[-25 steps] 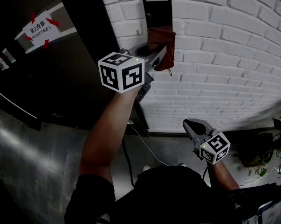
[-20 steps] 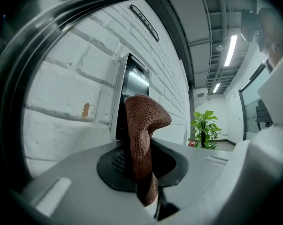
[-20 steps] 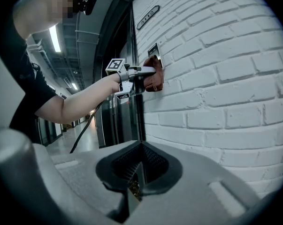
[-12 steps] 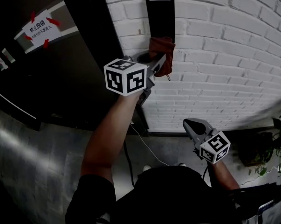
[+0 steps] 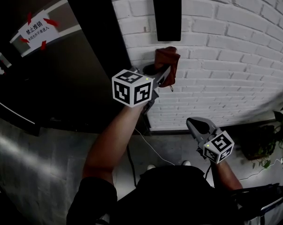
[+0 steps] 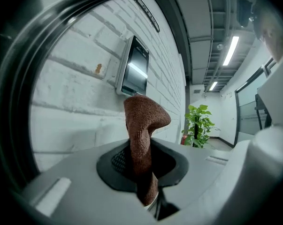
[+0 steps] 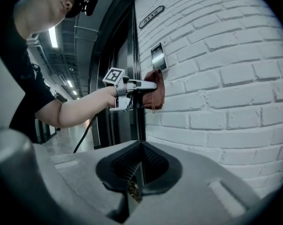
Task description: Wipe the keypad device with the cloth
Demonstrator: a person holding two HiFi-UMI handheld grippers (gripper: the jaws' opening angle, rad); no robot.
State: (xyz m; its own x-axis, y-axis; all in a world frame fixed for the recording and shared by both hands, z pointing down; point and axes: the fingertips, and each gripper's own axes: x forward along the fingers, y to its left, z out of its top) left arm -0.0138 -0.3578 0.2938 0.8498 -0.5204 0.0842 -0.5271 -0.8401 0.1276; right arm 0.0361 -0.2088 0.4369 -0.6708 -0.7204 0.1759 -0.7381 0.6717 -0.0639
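Note:
The black keypad device (image 5: 167, 17) hangs on the white brick wall (image 5: 235, 55). A brown cloth (image 5: 167, 63) is pinched upright in my left gripper (image 5: 162, 74), which is shut on it just below the device and close to the bricks. In the left gripper view the cloth (image 6: 142, 130) stands up between the jaws, its folded top under the keypad device (image 6: 134, 70). My right gripper (image 5: 196, 125) hangs low near the person's body, shut with nothing held; its jaws (image 7: 139, 172) meet. From the right gripper view the cloth (image 7: 155, 93) sits beneath the keypad device (image 7: 157, 56).
A dark door and frame (image 5: 85, 55) stand left of the brick wall, with a taped paper sign (image 5: 33, 29). A potted plant (image 5: 278, 130) stands at the right by the floor. A thin cable (image 5: 148, 146) runs across the floor below.
My left gripper has carried the cloth down off the keypad face, and it now sits on the bricks below the device. The right gripper has stayed put.

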